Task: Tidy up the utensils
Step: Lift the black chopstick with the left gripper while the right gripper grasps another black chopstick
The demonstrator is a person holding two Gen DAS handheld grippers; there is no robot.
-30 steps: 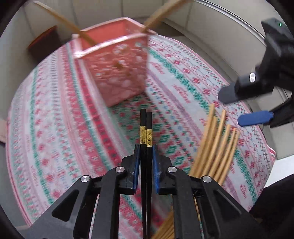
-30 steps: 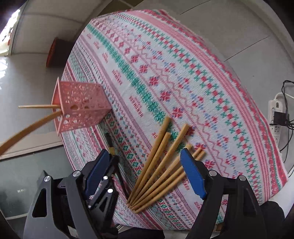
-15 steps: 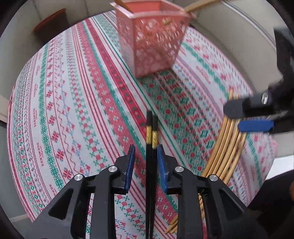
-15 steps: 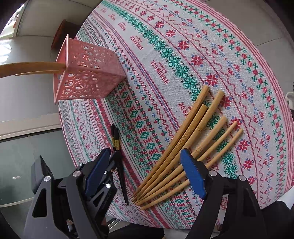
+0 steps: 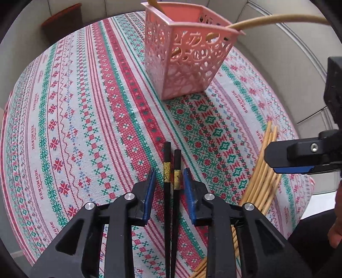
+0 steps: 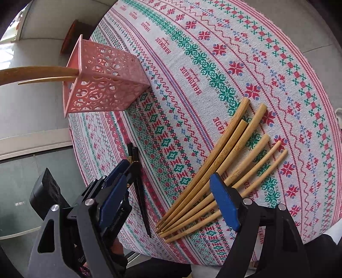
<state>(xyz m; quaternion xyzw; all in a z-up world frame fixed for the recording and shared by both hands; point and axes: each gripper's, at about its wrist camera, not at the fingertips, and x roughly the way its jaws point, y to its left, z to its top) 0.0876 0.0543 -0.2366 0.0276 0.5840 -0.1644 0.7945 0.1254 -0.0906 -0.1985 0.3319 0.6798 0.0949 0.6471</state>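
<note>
Two black chopsticks with gold bands lie on the patterned tablecloth between the pads of my left gripper, which is open around them with small gaps on both sides. They also show in the right wrist view. A pink perforated holder stands beyond them with two bamboo utensils sticking out. Several bamboo chopsticks lie fanned to the right. My right gripper is open and empty, hovering above the bamboo bundle's near ends.
The round table's cloth drops off at the near edge. A dark red stool stands on the floor beyond the table. A person's dark clothing is at the lower right.
My left gripper has opened and let go of the black chopsticks, which now lie on the cloth. The right gripper has come lower over the bamboo chopsticks.
</note>
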